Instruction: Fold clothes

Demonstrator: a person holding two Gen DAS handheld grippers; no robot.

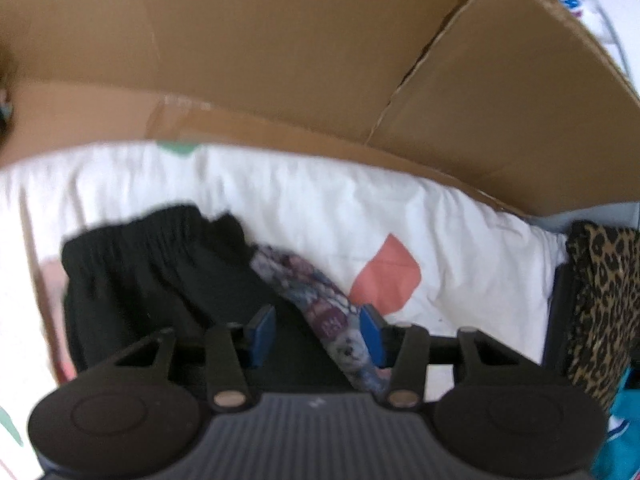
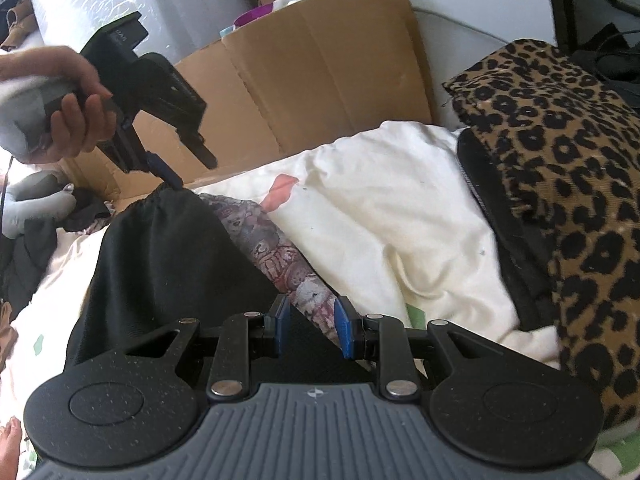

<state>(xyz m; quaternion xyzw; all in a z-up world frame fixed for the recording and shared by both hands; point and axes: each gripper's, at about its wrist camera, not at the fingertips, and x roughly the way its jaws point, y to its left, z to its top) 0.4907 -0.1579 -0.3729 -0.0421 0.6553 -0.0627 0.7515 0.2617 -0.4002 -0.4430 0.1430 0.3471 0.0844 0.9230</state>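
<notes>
A black garment (image 1: 140,272) (image 2: 168,256) with an elastic waistband lies on the white bedding (image 1: 320,208) (image 2: 380,208). A grey and purple patterned cloth (image 1: 316,300) (image 2: 272,248) shows along its right edge. My left gripper (image 1: 318,336) (image 2: 192,172), held in a hand (image 2: 76,96), points steeply down over the waistband end. Its jaws are apart, with black and patterned cloth showing between them. My right gripper (image 2: 312,330) sits low over the garment's near end, jaws apart, and the patterned edge runs up to its right pad (image 2: 343,332).
Flattened cardboard (image 1: 280,60) (image 2: 320,60) stands behind the bedding. A leopard-print fabric (image 1: 604,300) (image 2: 568,168) lies over a black bag (image 2: 504,232) on the right. Dark clothes and a grey soft item (image 2: 36,204) sit at the left.
</notes>
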